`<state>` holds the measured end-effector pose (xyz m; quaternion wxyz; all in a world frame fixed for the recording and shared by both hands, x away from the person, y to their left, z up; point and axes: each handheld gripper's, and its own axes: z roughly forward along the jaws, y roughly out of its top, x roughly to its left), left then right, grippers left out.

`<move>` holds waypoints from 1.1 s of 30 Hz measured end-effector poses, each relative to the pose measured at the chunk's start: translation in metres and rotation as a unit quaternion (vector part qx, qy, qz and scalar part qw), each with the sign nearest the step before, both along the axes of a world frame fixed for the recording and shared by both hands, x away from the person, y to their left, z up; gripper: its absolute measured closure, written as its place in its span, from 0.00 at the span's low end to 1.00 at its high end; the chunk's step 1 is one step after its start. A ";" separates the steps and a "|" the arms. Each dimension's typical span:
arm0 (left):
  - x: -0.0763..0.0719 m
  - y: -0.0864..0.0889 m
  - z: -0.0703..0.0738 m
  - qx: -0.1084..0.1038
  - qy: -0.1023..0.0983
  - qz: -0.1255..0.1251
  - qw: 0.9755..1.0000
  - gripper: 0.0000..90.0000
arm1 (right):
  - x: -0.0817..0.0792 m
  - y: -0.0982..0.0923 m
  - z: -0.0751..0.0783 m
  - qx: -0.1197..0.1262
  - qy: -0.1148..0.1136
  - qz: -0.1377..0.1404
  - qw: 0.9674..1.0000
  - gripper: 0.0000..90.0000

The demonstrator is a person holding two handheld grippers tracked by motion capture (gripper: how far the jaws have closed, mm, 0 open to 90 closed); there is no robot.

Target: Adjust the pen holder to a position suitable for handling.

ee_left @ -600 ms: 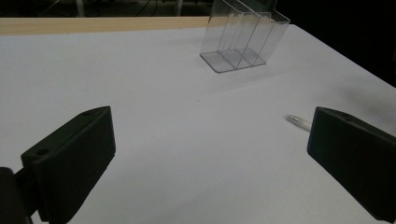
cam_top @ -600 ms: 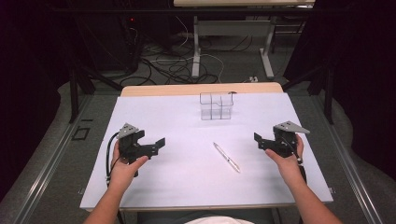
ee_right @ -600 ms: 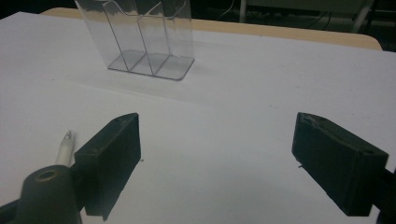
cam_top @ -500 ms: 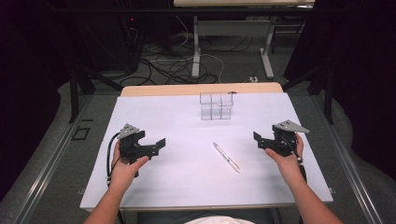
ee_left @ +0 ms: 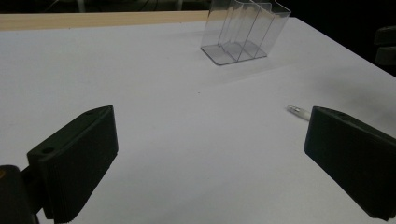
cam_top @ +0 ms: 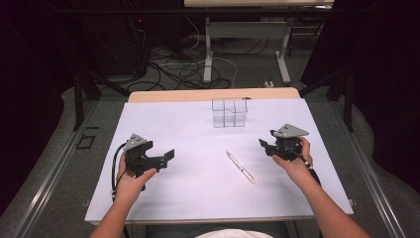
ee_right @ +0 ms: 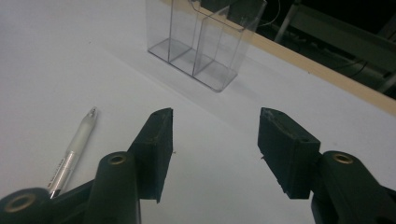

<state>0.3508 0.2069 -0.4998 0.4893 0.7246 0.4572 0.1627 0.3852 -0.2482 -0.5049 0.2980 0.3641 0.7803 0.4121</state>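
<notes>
Approach step: pen point(cam_top: 240, 167) lies mid-tabletop, nearer the right edge, untouched. Right gripper point(cam_top: 266, 146) and left gripper point(cam_top: 171, 155) hover with jaws apart, empty. Next, probably: bring right gripper's jaws astride the pen, then close.

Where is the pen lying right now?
In the high view the pen lies flat on the white table, between the two grippers and nearer the right gripper, on the person's side of the clear plastic holder.

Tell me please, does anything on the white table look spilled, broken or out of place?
Nothing stands out. The clear plastic compartment holder stands upright and empty near the far edge, the white pen lies flat on the white table, and nothing is spilled or broken.
</notes>
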 end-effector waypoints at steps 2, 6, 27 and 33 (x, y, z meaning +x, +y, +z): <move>0.000 0.000 0.000 0.001 0.000 -0.001 1.000 0.03 | 0.001 0.005 0.006 -0.020 -0.004 0.014 1.000 0.53; 0.001 0.003 -0.001 0.003 0.004 0.006 1.000 0.03 | 0.012 0.014 0.020 -0.032 -0.005 0.040 0.999 0.54; 0.001 -0.001 -0.003 0.004 0.008 -0.005 1.000 0.03 | 0.069 0.065 0.071 -0.206 -0.010 0.140 0.968 0.42; 0.001 -0.002 -0.004 0.005 0.009 -0.005 1.000 0.04 | 0.081 0.080 0.073 -0.251 -0.006 0.177 0.952 0.41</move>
